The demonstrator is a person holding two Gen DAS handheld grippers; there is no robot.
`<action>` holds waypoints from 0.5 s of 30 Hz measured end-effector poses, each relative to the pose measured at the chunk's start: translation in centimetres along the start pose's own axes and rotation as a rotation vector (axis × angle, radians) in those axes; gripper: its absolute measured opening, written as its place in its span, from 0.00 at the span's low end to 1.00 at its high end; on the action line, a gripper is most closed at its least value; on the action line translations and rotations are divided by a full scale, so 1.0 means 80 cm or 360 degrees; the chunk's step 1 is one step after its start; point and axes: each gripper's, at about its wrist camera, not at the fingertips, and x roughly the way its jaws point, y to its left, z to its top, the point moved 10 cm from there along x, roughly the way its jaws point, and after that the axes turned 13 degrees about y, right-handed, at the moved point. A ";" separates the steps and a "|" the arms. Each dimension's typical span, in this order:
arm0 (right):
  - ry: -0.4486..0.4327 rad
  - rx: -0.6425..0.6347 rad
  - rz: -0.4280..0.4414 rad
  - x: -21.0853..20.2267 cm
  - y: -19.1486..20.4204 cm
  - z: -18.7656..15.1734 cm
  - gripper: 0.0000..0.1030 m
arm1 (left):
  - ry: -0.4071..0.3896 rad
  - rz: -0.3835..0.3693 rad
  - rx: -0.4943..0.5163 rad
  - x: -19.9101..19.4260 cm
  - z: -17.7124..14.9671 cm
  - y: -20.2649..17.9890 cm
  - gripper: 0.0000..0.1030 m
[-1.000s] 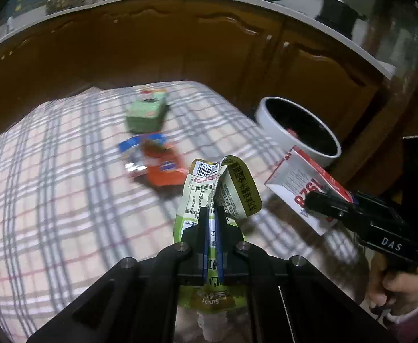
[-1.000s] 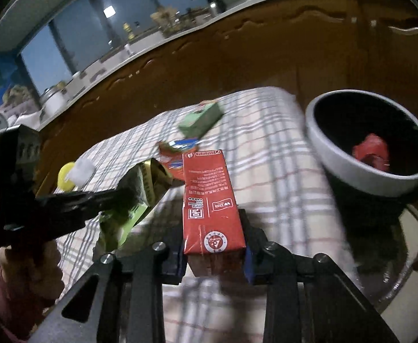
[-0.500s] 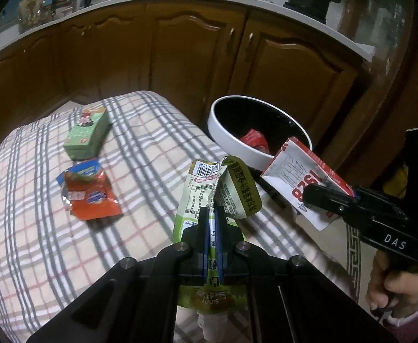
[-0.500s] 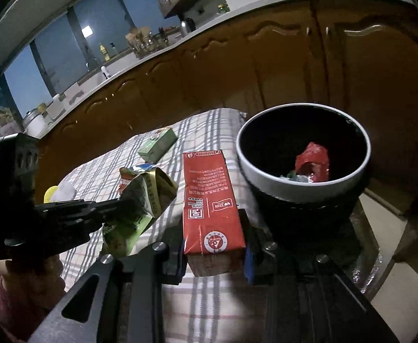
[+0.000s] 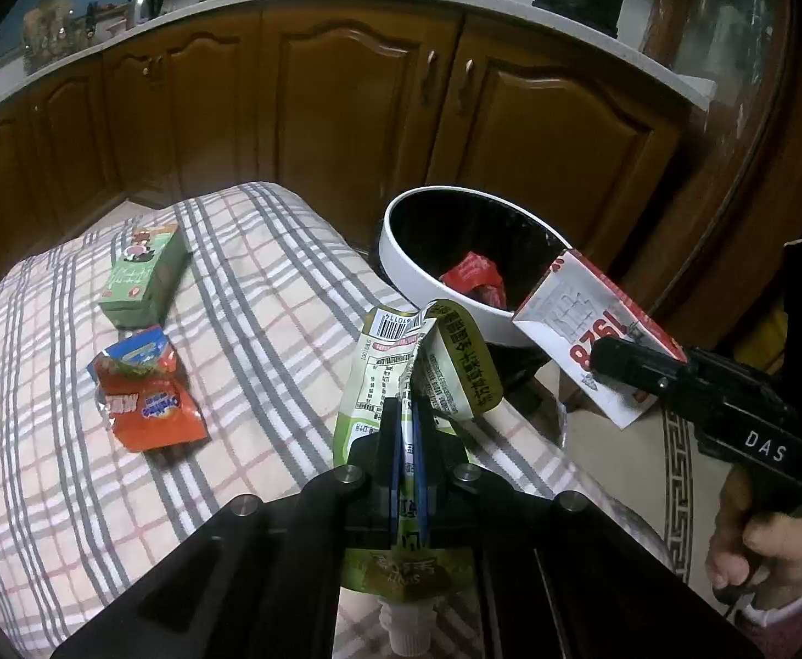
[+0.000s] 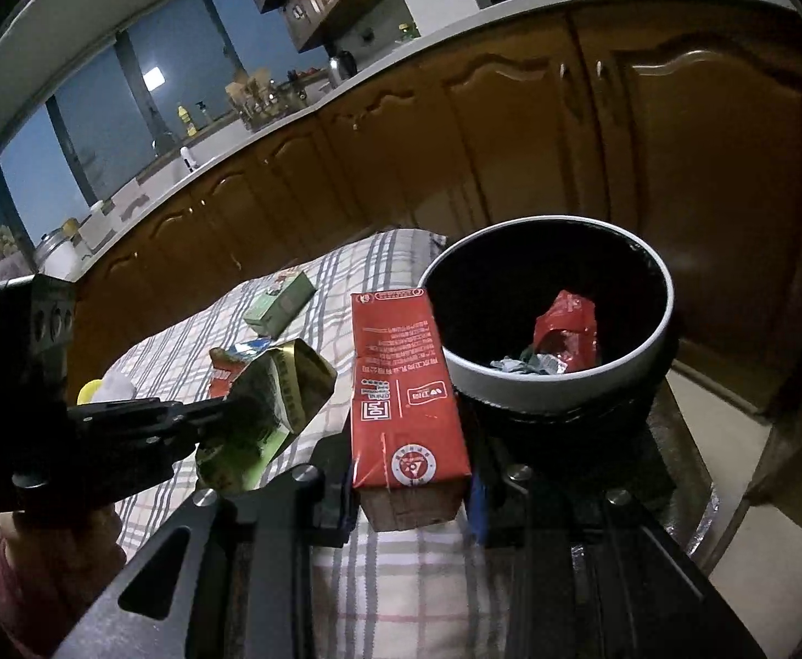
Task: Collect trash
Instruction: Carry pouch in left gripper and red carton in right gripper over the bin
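My left gripper (image 5: 409,428) is shut on a crumpled green drink pouch (image 5: 417,362), its spout cap hanging below the jaws. My right gripper (image 6: 409,472) is shut on a red milk carton (image 6: 401,384); the left wrist view shows that carton (image 5: 587,329) from its white side, beside the bin. The round bin (image 5: 455,252) with a white rim (image 6: 549,390) and dark inside stands just past the table's right end and holds a red wrapper (image 6: 565,324). Both held items hover over the table edge short of the bin's rim.
On the plaid tablecloth (image 5: 236,329) lie a green box (image 5: 142,274) and an orange-red snack bag (image 5: 145,395). Brown kitchen cabinets (image 5: 346,82) run behind the table and bin. A person's hand (image 5: 763,538) holds the right gripper's handle.
Both grippers have swung right toward the bin, which has moved toward the middle of each view and looks larger. Their grips on the pouch and the carton are unchanged.
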 end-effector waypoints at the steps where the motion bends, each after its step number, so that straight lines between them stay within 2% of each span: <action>1: -0.0001 0.0003 -0.0003 -0.001 -0.001 0.000 0.29 | 0.0001 -0.0003 0.0002 0.001 0.002 -0.002 0.02; 15: -0.0030 0.0064 -0.0072 -0.008 -0.034 0.013 0.29 | 0.0003 -0.0020 0.0056 0.017 0.038 -0.020 0.02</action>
